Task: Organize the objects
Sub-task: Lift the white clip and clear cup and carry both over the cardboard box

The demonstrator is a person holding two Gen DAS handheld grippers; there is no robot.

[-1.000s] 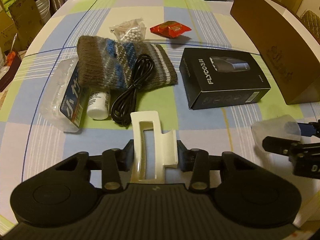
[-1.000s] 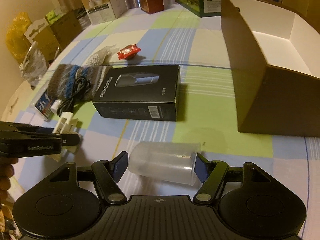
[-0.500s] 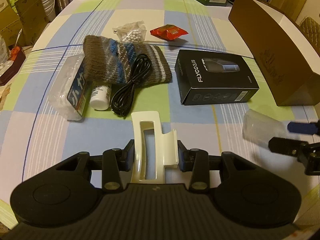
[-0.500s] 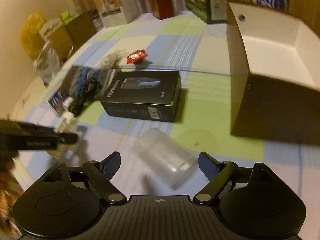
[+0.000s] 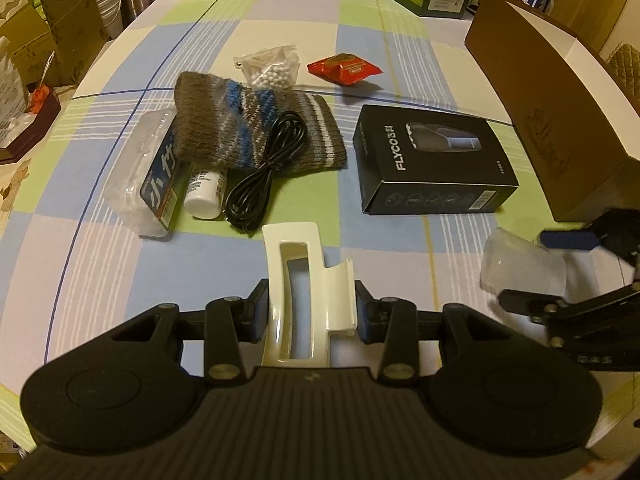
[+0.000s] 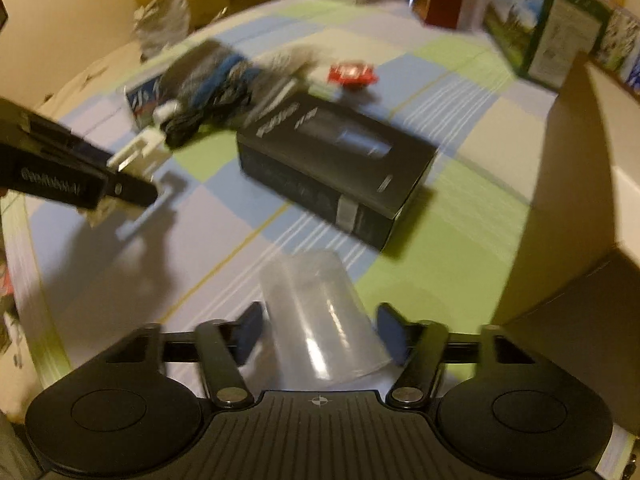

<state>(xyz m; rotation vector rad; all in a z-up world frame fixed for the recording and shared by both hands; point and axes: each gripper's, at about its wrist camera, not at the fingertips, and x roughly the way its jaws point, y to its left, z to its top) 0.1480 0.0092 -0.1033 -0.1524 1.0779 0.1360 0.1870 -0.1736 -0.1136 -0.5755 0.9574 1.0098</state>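
My left gripper (image 5: pixel 310 312) is shut on a cream plastic hair clip (image 5: pixel 306 280) and holds it above the checked tablecloth. My right gripper (image 6: pixel 320 330) has a clear plastic cup (image 6: pixel 320 312) between its fingers, mouth towards the camera; the view is blurred and small gaps show beside the cup. The cup (image 5: pixel 520 266) and right gripper (image 5: pixel 560 268) also show at the right of the left wrist view. The open brown cardboard box (image 6: pixel 580 184) stands to the right.
On the table lie a black FLYCO box (image 5: pixel 432 164), a knitted sock (image 5: pixel 248 128), a black cable (image 5: pixel 268 172), a white bottle (image 5: pixel 204 196), a clear packet (image 5: pixel 152 176), a bead bag (image 5: pixel 272 68) and a red snack (image 5: pixel 344 68). Boxes line the far edge.
My right gripper has swung and tilted with the cup, which now points its mouth at the camera. My left gripper with the clip has risen slightly.
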